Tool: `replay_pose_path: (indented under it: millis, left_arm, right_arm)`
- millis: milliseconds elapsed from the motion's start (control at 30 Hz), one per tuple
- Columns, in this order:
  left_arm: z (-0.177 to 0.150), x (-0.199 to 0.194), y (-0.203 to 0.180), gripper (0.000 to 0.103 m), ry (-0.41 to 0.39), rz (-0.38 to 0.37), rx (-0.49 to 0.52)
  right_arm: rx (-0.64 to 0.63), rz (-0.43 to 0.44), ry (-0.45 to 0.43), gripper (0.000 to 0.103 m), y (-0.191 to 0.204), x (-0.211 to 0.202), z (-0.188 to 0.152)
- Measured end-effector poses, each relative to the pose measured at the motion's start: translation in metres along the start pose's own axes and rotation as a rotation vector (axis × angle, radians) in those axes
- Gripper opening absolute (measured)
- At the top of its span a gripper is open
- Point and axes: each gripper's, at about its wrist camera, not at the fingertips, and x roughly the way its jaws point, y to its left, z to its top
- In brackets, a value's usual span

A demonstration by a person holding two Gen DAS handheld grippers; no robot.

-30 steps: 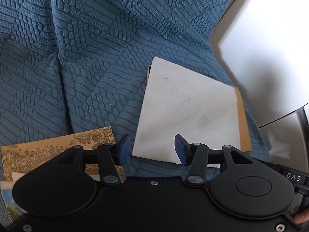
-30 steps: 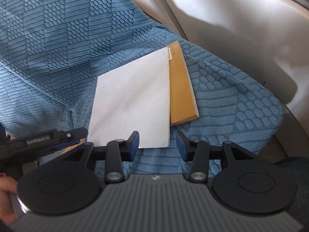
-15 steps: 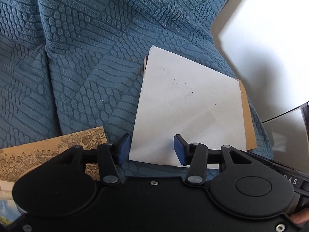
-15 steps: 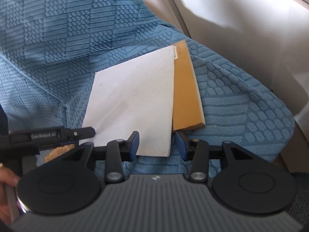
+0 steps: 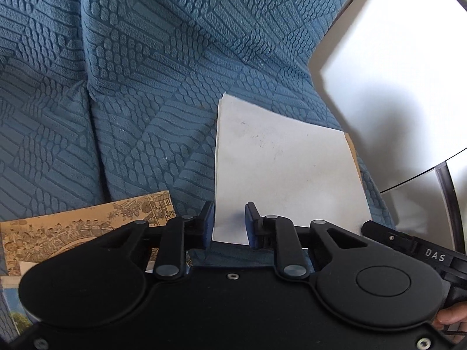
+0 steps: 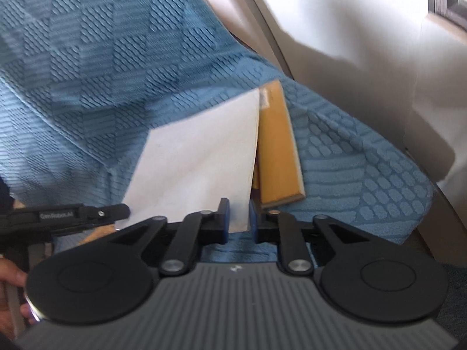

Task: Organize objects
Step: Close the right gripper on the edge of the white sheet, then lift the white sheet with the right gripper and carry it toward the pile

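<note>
On blue sofa cover [image 5: 163, 93], left gripper [image 5: 227, 223] and right gripper [image 6: 238, 218] fingers closing around white sheet [image 5: 280, 169] corners

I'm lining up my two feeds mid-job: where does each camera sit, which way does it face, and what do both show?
Left wrist: sits on the left gripper, facing down at the white sheet's near left corner on the blue sofa cover; a fingertip shows.
Right wrist: sits on the right gripper, facing down at the sheet's near right corner beside a yellow book; a hand shows.
Shared: the sheet, the cover, each other's gripper; both grippers' jaws are closing on the sheet.
</note>
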Motion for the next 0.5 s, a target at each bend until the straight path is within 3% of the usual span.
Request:
replay_pose_path:
  millis: [500]
  left_arm:
    - [-0.01, -0.05, 0.014, 0.007, -0.073, -0.103, -0.127]
  right_arm:
    - [-0.011, 0.119, -0.097, 0.008, 0.023, -0.051, 0.01]
